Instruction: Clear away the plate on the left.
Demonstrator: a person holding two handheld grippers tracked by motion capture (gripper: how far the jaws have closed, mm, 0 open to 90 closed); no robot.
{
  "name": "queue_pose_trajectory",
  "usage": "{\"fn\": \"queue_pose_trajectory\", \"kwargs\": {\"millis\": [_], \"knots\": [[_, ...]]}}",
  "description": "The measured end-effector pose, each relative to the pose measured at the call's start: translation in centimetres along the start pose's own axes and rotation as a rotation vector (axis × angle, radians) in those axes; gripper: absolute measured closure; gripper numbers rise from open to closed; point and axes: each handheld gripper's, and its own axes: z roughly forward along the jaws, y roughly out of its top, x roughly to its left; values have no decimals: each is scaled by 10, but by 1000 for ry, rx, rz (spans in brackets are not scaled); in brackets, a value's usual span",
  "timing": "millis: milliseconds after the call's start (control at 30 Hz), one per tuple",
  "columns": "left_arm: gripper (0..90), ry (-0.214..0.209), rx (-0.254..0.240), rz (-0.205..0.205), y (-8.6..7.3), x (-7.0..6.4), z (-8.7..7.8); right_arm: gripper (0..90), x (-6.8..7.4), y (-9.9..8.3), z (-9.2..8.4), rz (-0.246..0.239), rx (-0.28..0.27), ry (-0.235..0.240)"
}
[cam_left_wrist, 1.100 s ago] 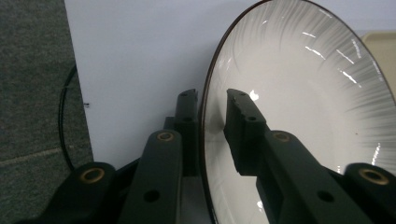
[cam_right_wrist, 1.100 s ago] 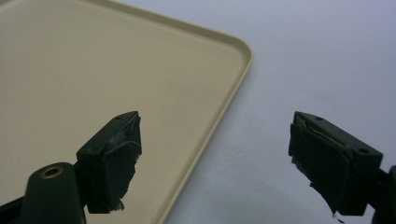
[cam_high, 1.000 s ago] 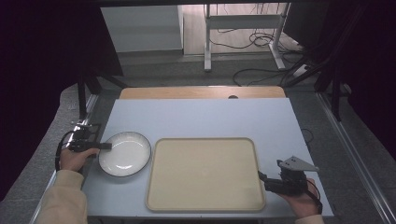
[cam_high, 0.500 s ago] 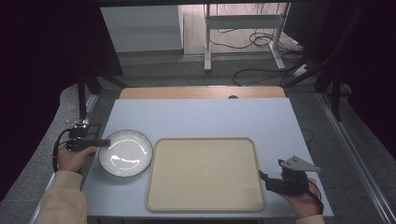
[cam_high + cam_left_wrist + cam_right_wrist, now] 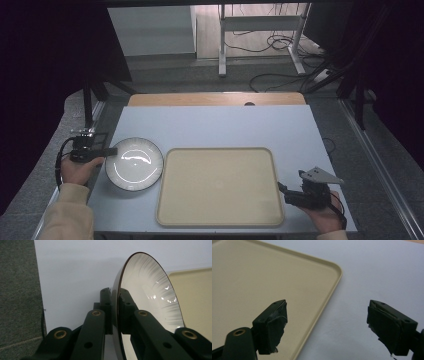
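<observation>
At the plate's (image 5: 150, 297) left rim, the left gripper's (image 5: 113, 312) fingers are closed on the edge, one pad above and one below. The grip covers only a narrow strip of glossy rim, so the plate may pivot or slip when lifted. The plate sits on the worktop (image 5: 215, 125), just beside the empty tray (image 5: 220, 187). The right gripper (image 5: 327, 325) hovers at the tray's right edge, fingers wide apart, holding nothing.

— What finish do you see on your plate (image 5: 150, 295)?
— Glossy glaze, ceramic by the look, catching highlights. Your tray (image 5: 220, 185) looks like matt beige plastic; the counter (image 5: 215, 125) is smooth and matt. Your left claw (image 5: 113, 312) is black plastic with brass-coloured rivets.
</observation>
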Motion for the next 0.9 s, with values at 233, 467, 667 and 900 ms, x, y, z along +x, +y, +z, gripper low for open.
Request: {"fn": "queue_pose_trajectory", "kwargs": {"millis": [233,467,667,900], "knots": [[837,-16,-20,7,1,-3,-4,168,-1,0,-1,5,-3,-8],[833,-15,-40,14,2,-5,-7,168,-1,0,-1,2,-8,-9],[835,-11,-90,27,5,-10,-15,167,-2,0,-1,2,-9,-9],[833,-37,-133,22,7,-13,-25,167,-2,0,-2,0,-13,-10]]}}
